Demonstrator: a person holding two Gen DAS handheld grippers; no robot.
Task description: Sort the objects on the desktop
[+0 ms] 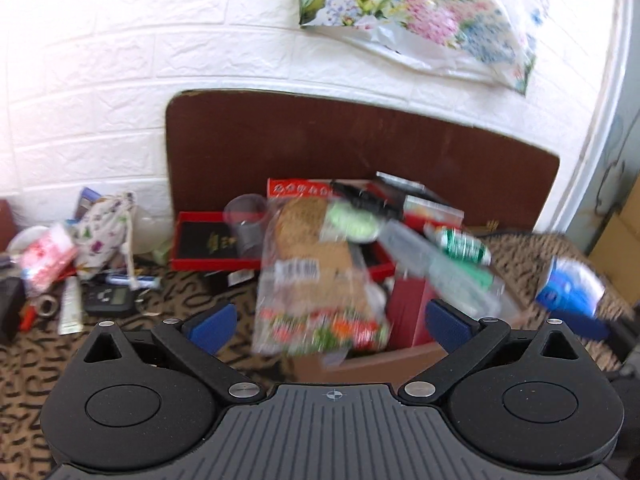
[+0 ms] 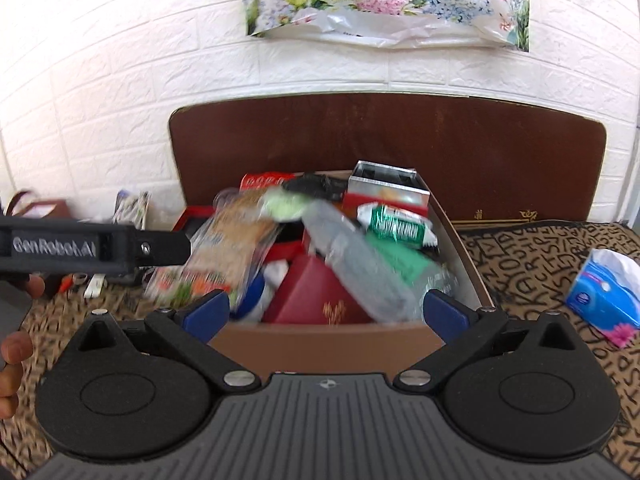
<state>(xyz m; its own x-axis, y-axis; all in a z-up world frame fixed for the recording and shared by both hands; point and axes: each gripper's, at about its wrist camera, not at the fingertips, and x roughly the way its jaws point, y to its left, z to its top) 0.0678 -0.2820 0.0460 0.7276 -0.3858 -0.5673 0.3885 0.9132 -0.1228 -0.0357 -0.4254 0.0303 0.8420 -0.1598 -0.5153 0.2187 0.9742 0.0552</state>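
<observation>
A brown cardboard box full of sorted items stands in front of both grippers. A clear snack bag with brown contents and a red-green print leans at the box's left side, blurred; it also shows in the right wrist view. A clear plastic bottle and a green-white packet lie on top. My left gripper is open, its pads either side of the bag, not touching. My right gripper is open and empty before the box. The left gripper's body shows at the left.
A pile of loose items lies at the left: a floral pouch, a tube, a black gadget. A red tray holds a clear cup. A blue tissue pack lies right. A brown board leans on the wall.
</observation>
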